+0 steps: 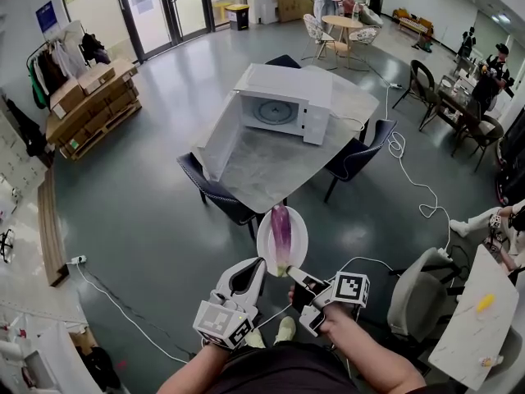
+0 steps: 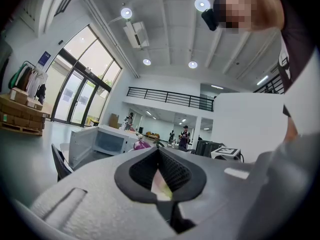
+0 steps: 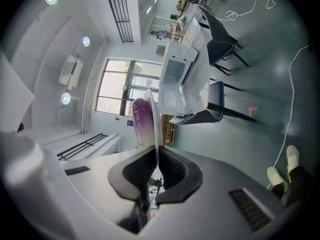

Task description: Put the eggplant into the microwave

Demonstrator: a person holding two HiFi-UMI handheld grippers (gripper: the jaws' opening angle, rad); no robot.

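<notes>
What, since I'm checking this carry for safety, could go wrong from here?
The eggplant lies loose on the plate, which the left gripper and right gripper pinch only at its near rim; a tilt could roll it off. The microwave stands on the table, with a chair at the near edge that may block the approach.

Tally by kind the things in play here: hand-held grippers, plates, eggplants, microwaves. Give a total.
Hand-held grippers: 2, the left hand-held gripper and the right hand-held gripper, each clamped on the plate's near rim
Plate: 1, white
Eggplant: 1, purple, lying on the plate
Microwave: 1, white, door open, on the table
Total: 5
</notes>
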